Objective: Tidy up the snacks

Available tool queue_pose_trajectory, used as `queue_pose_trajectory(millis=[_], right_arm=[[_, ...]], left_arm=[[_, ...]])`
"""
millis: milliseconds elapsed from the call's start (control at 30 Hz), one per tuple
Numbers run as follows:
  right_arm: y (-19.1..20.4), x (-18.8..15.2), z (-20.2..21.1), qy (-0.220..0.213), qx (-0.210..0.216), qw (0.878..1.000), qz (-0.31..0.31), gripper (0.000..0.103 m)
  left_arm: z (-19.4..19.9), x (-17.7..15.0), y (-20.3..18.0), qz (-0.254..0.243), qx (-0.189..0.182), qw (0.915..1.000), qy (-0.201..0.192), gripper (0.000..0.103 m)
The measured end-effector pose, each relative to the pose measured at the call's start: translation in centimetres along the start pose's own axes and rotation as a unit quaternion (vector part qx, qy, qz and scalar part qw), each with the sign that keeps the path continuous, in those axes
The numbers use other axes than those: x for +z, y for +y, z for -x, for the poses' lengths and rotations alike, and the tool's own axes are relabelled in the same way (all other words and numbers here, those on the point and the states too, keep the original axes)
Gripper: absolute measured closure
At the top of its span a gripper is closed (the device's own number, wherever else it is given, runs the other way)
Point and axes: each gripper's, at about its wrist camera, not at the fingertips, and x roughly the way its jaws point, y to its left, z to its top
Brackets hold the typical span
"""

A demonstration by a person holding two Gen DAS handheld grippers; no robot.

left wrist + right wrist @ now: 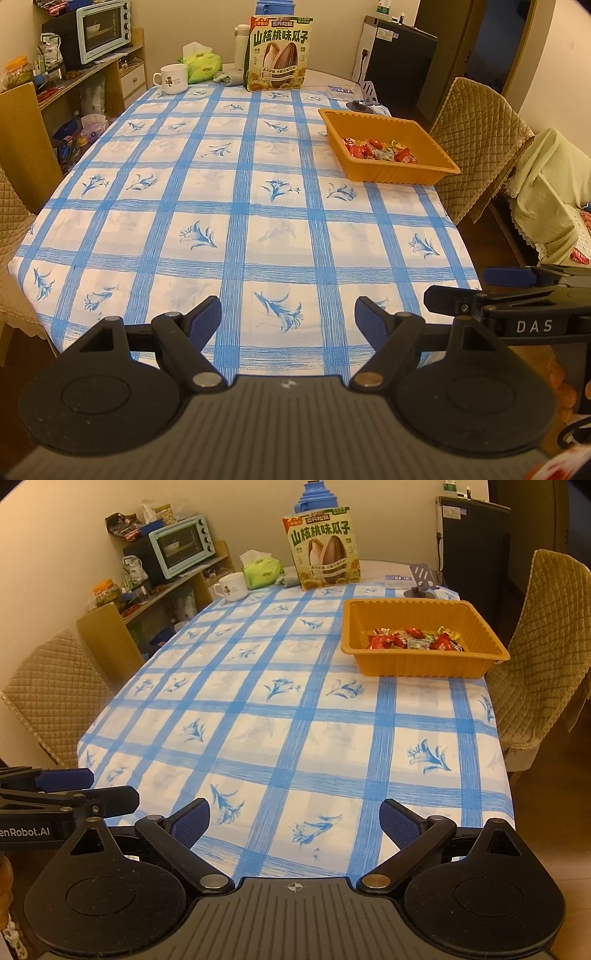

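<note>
On the checked tablecloth (236, 221), the candy tray (384, 177) sits well beyond both wide-open, empty tools (288, 317) (294, 821).

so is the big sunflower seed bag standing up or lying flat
Standing upright. The sunflower seed bag shows its whole printed front to both cameras, its base resting on the table at the far end, behind the orange tray.

Warm indoor light falls on a dining table (436, 716) under a blue-and-white checked cloth (240, 206), which stretches ahead of the fingers. Chairs with quilted tan covers (543, 646) stand at both sides. Beyond the far left corner, a wooden shelf unit (122, 74) bears a pale toaster oven (105, 29) against cream walls (55, 565). A black cabinet (402, 62) stands far right.
</note>
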Motion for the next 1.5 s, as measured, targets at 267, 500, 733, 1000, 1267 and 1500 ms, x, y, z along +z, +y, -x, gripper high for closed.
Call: queue_pose_trajectory(millis=[267,500,733,1000,1267,1500], right_arm=[[-0.1,0.2,-0.2,0.001,-0.001,1.0,-0.001,0.005],[-0.4,0.5,-0.5,0.002,-0.004,1.0,-0.002,0.005],[-0.3,0.6,-0.6,0.002,-0.003,1.0,-0.001,0.005],[-0.1,1.0,-0.9,0.003,-0.002,1.0,0.0,0.005],[-0.1,1.0,-0.9,0.003,-0.003,1.0,0.0,0.005],[-0.1,1.0,-0.9,0.003,-0.002,1.0,0.0,0.005]], left_arm=[[-0.1,0.2,-0.1,0.0,-0.001,1.0,0.001,0.025],[-0.5,0.5,-0.4,-0.002,-0.003,1.0,0.002,0.025],[-0.6,0.7,-0.3,-0.001,-0.003,1.0,0.002,0.025],[-0.8,1.0,-0.2,0.0,-0.003,1.0,0.002,0.025],[-0.8,1.0,-0.3,0.0,-0.004,1.0,0.001,0.025],[-0.9,1.1,-0.2,0.0,-0.004,1.0,0.001,0.025]])
